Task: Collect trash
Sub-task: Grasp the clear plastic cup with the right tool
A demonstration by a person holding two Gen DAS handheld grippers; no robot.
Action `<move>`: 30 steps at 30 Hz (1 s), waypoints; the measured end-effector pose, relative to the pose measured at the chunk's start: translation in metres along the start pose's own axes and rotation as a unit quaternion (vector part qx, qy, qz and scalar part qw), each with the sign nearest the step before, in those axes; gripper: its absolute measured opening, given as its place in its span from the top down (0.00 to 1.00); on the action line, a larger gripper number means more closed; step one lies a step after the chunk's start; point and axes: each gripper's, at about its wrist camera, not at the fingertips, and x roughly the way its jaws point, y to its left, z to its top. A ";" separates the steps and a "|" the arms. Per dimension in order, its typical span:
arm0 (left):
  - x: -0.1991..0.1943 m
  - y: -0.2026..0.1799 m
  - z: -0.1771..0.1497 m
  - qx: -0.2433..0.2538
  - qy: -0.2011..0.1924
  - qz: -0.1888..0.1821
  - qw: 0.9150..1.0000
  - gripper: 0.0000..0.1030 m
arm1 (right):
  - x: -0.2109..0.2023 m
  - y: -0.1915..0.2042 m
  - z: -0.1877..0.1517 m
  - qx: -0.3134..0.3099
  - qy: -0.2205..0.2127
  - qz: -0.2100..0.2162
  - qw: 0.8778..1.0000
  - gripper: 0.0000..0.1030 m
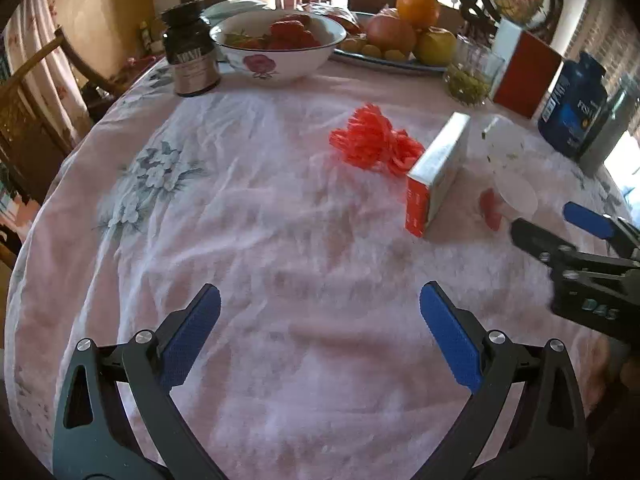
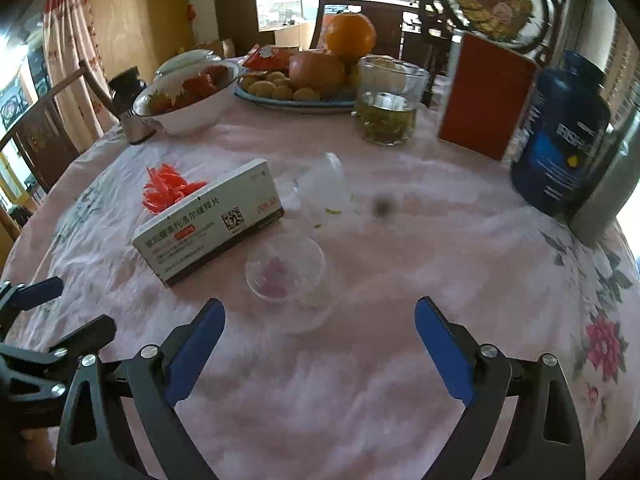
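Note:
A crumpled red plastic bag (image 1: 374,142) (image 2: 168,188) lies mid-table on the pink floral cloth. Beside it stands a white and red medicine box (image 1: 436,176) (image 2: 208,224) on its long edge. A clear plastic cup (image 2: 286,270) (image 1: 514,194) with something pink inside lies on its side right of the box, and a second clear cup (image 2: 324,184) lies behind it. My left gripper (image 1: 320,330) is open over bare cloth, well short of the bag. My right gripper (image 2: 320,340) (image 1: 560,224) is open too, just short of the near cup.
At the back stand a bowl of strawberries (image 1: 280,46), a fruit plate (image 2: 296,100), a dark jar (image 1: 192,54), a glass of tea (image 2: 386,104), a red box (image 2: 486,100), a blue bottle (image 2: 560,136) and a steel flask (image 2: 608,184). Wooden chairs (image 1: 36,92) ring the table.

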 end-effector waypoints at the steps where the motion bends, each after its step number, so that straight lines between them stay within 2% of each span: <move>1: 0.000 0.001 0.000 -0.002 -0.001 0.001 1.000 0.07 | 0.004 0.003 0.002 -0.006 0.001 -0.004 1.000 0.10; 8: -0.001 0.001 0.001 -0.003 -0.001 0.000 1.000 0.07 | 0.022 0.015 0.016 -0.016 -0.002 -0.024 1.000 0.21; 9: -0.001 0.001 0.001 -0.004 -0.002 -0.001 1.000 0.07 | 0.025 0.015 0.016 -0.015 0.002 -0.026 1.000 0.25; 11: -0.001 0.001 0.001 -0.003 -0.002 0.001 1.000 0.07 | 0.032 0.014 0.016 -0.008 0.014 -0.018 1.000 0.43; 12: -0.001 0.001 0.001 -0.003 -0.001 0.000 1.000 0.07 | 0.032 0.013 0.016 -0.002 0.016 -0.007 1.000 0.46; 15: -0.001 0.001 0.001 -0.001 0.001 0.000 1.000 0.07 | 0.024 0.007 0.013 0.020 0.010 -0.009 1.000 0.46; 23: 0.000 -0.005 -0.001 0.011 -0.003 -0.004 1.000 0.07 | -0.036 -0.017 -0.018 0.076 -0.027 0.030 0.996 0.46; 26: 0.000 -0.009 -0.002 0.018 -0.002 -0.016 1.000 0.07 | -0.059 -0.034 -0.038 0.119 -0.048 0.046 0.991 0.46; 30: 0.001 -0.020 -0.005 0.039 -0.015 -0.011 0.999 0.07 | -0.072 -0.058 -0.061 0.174 -0.081 0.058 0.980 0.45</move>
